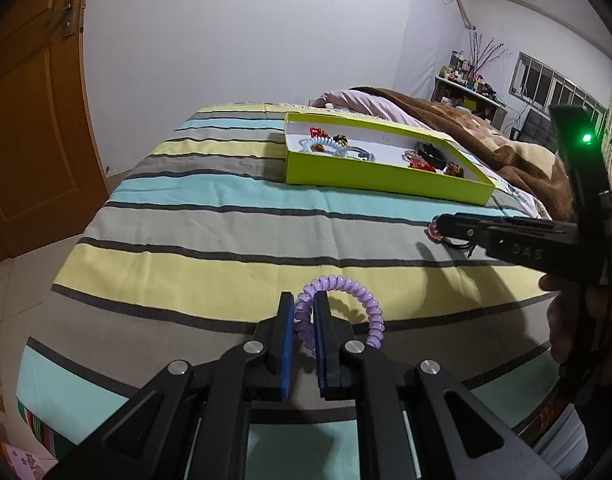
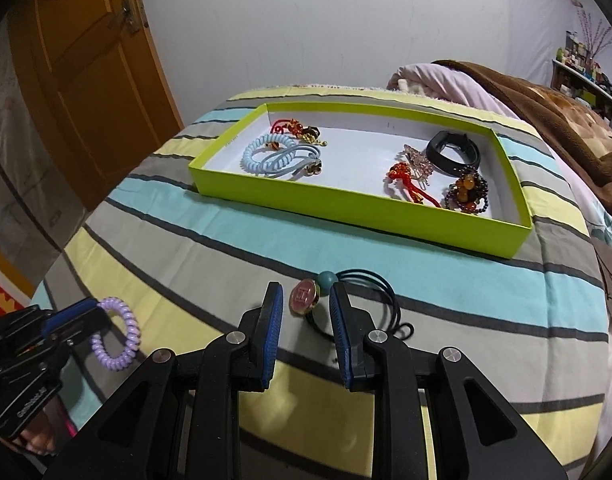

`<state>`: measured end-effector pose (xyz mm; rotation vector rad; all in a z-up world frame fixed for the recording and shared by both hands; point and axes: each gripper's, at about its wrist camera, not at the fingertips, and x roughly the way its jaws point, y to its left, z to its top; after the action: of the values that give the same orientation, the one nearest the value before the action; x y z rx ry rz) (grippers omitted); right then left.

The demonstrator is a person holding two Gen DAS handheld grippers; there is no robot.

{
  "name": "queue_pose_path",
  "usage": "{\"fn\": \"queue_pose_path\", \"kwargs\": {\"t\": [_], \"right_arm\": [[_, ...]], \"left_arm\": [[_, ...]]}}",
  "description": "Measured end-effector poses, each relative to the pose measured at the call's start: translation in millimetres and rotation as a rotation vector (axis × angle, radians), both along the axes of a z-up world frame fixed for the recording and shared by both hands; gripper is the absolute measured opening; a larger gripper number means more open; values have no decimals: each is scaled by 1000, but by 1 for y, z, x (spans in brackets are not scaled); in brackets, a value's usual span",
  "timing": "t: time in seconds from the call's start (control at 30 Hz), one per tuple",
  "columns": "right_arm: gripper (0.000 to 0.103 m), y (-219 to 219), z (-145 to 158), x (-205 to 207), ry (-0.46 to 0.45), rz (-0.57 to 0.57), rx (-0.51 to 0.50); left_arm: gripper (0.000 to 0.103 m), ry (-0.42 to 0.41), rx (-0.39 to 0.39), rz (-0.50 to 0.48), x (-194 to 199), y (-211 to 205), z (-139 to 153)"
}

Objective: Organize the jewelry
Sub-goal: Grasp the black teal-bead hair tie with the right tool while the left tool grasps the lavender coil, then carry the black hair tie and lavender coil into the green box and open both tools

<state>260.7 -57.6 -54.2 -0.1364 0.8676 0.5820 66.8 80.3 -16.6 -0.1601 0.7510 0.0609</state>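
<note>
Two tools, left tool (image 1: 303,312) pinching purple coil tie (image 1: 346,304), right tool (image 2: 306,300) spread around pink-charm tie (image 2: 304,297).

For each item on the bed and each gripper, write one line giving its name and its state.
Left gripper: shut on purple coil.
Purple coil: gripped, not yet boxed.
Right gripper: open, either side of pink charm.
Pink charm: on bed, ungripped.
Green box: open, holding jewelry.
Door: closed.

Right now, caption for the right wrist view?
Open right gripper straddles pink-charm hair tie; left gripper holds purple coil tie.
</note>
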Motion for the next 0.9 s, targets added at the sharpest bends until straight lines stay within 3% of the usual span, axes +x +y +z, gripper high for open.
{"fn": "queue_pose_path", "kwargs": {"t": [0.27, 0.3, 0.33, 0.57, 0.9], "right_arm": [[25, 13, -10, 6, 10, -31, -89], [22, 13, -9, 6, 6, -30, -95], [13, 14, -9, 6, 4, -29, -97], [11, 11, -8, 1, -8, -26, -79], [11, -15, 23, -23, -75, -35, 5]], "left_arm": [[10, -13, -16, 3, 3, 6, 3], [10, -14, -18, 3, 3, 6, 3], [10, -16, -20, 3, 3, 6, 4], [10, -31, -23, 1, 3, 6, 11], [10, -72, -15, -27, 5, -8, 32]]}}
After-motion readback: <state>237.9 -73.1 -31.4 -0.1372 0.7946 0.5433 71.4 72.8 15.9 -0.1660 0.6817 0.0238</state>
